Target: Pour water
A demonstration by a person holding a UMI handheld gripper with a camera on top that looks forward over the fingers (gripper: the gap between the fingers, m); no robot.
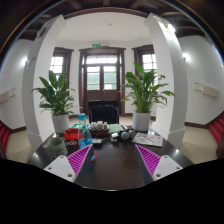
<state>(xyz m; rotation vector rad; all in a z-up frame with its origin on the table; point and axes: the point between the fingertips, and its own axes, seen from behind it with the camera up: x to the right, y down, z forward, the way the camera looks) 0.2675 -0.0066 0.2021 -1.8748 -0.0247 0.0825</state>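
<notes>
A dark table [110, 165] stood in a white room between two potted plants [56, 95], facing a wooden door [103, 72]. The gripper [113, 158] hovered level above it, fingers spread wide and empty, with a cluster of tea ware [100, 130], too small to tell apart, beyond the fingertips.

Potted plant [55, 97] left; potted plant [147, 92] right; double door [102, 78] between

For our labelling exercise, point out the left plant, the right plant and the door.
Left plant [56, 92], gripper view, on its leaves.
Right plant [146, 88], gripper view, on its leaves.
Door [102, 78], gripper view, on its glass panes.
</notes>
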